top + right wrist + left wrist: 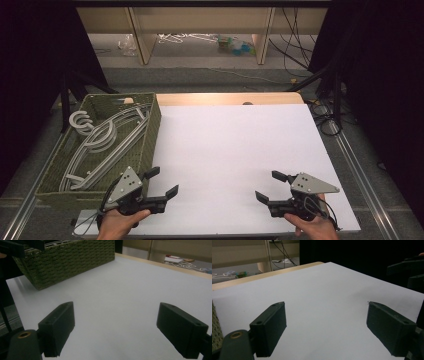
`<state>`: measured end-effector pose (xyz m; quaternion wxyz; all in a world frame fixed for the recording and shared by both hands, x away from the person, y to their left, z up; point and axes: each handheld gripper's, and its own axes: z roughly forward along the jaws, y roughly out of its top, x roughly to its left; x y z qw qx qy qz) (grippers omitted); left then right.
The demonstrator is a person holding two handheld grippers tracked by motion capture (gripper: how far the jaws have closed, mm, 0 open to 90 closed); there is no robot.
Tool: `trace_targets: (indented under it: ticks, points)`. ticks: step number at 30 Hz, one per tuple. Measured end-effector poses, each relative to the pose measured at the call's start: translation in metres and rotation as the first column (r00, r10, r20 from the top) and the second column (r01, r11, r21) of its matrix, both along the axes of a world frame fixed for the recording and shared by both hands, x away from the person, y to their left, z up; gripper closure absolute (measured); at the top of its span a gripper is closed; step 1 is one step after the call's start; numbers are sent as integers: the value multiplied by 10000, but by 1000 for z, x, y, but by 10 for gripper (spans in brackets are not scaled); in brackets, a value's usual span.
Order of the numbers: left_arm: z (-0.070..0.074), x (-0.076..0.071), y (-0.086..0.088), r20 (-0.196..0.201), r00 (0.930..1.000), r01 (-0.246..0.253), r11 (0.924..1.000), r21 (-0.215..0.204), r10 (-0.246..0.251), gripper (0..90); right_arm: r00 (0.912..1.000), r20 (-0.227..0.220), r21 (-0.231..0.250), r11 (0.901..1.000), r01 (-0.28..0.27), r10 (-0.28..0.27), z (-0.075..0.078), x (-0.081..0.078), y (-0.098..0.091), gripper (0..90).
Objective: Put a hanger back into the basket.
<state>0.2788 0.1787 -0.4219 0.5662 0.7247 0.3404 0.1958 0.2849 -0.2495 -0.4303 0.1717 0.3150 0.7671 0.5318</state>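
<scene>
Two hand-held claws hover low over a white table [235,150], both with jaws spread apart and gripping nothing. The left claw [161,183] sits just beside a green woven basket [150,135], which lies to its left and holds grey hangers [107,140]. The right claw [272,186] is well apart from the basket.

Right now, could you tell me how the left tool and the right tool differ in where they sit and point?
The left tool hovers beside the woven basket of grey hangers; the right tool sits apart from it, over bare white table. The left tool points rightward, the right tool leftward. Both are open and hold nothing.
</scene>
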Motion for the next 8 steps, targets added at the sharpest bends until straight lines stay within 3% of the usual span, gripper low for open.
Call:
trace_targets:
  ticks: [8]
  points:
    - [0,0,0,-16,9999,-104,9999,-40,104,159,10000,-30,-122,9999,-14,13,0,0,0,157]
